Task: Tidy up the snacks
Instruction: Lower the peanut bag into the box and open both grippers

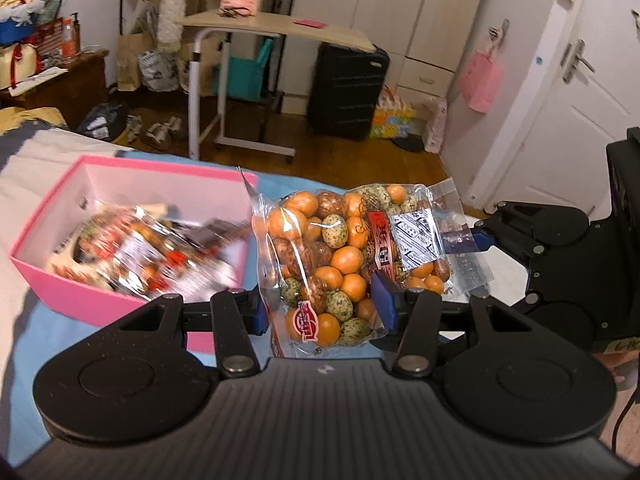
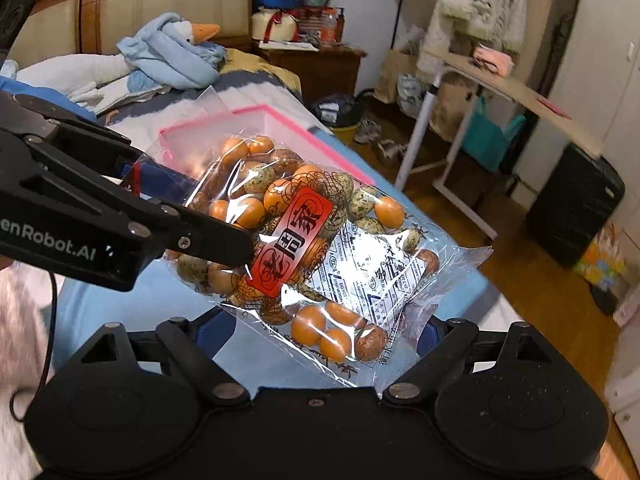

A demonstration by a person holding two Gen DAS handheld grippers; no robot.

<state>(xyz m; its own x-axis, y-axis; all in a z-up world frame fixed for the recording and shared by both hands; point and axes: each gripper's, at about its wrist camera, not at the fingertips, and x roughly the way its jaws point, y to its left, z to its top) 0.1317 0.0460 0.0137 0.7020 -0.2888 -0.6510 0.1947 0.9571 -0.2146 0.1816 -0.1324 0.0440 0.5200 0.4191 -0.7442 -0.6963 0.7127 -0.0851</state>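
Bedroom setting: work takes place over a bed (image 1: 24,184) with a blue sheet, with a wheeled side table (image 1: 276,28) and a suitcase (image 1: 348,88) farther off across the wooden floor.

Left gripper (image 1: 320,312) is clamped across the lower part of the bag (image 1: 340,264), a clear packet of orange and speckled coated nuts held in the air. Right gripper (image 2: 320,336) brackets the opposite end of the bag with its jaws wide; whether its pads actually press the film cannot be confirmed, since the packet hides them.

Box (image 1: 132,240), pink and open, sits on the bed just beside the bag and already contains other snack packets.

Hazards:
- Slippery film may slide out of the pads, dropping the bag onto the bed.
- Opposed pulling by both grippers may tear a seal and spill the nuts.
- Low clearance over the box wall may catch the bag's corner and tip the box.
- Packets already inside may stop the bag seating flat.
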